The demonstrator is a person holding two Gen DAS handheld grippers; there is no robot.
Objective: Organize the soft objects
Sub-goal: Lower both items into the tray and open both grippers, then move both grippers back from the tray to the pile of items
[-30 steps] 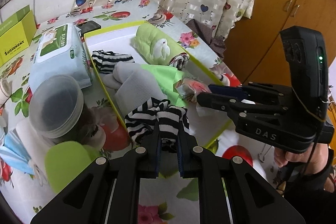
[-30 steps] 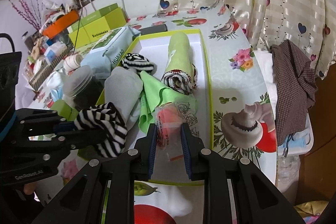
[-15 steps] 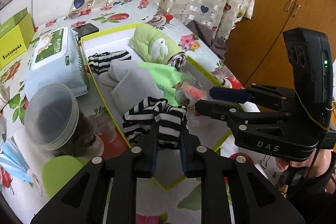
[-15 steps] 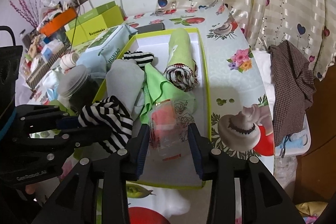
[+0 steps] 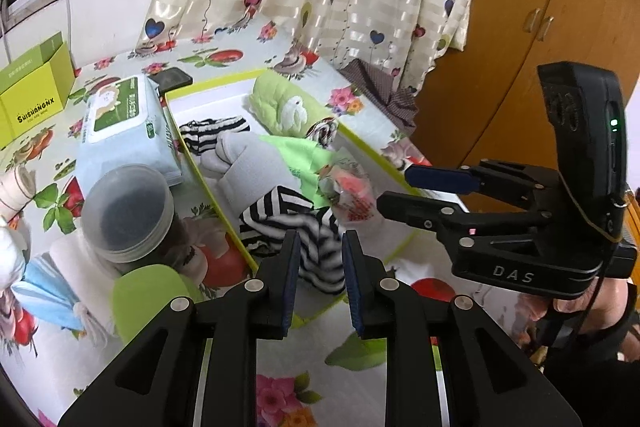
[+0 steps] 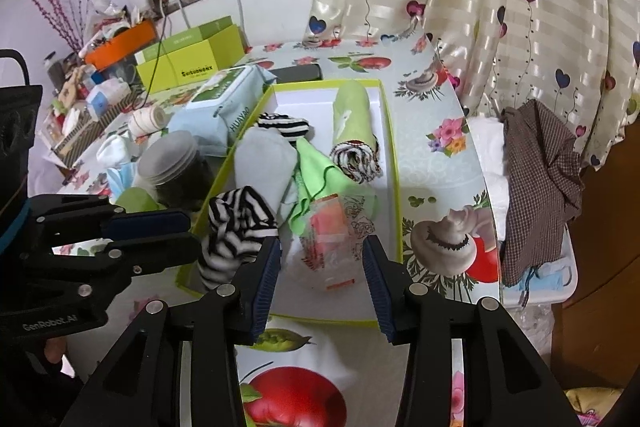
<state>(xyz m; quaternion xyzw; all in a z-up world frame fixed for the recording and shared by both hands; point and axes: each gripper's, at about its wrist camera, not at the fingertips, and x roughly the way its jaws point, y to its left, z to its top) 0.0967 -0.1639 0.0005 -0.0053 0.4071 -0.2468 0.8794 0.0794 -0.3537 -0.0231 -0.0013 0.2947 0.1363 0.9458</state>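
Note:
A yellow-rimmed white box [image 6: 394,163] [image 5: 224,195] holds soft things: a rolled green towel [image 6: 352,107], grey cloth [image 6: 262,163], green cloth [image 6: 316,171] and a small striped sock [image 6: 284,125]. A black-and-white striped sock [image 5: 296,223] [image 6: 236,227] lies at the box's near end, between the fingers of my left gripper [image 5: 318,259], which is open. A clear plastic packet with red contents [image 6: 330,231] [image 5: 350,191] lies in the box in front of my right gripper [image 6: 320,267], which is open and empty.
Left of the box are a wet-wipes pack [image 5: 120,123], a lidded jar [image 5: 128,211], a green lid [image 5: 148,295], a green carton [image 6: 188,59] and clutter. A phone [image 6: 296,71] lies behind the box. Checked cloth [image 6: 540,179] hangs off the table's right edge by the curtain.
Both grippers have opened and let go: the left released the striped sock and the right released the plastic packet, both now lying in the box. Both grippers drew back slightly.

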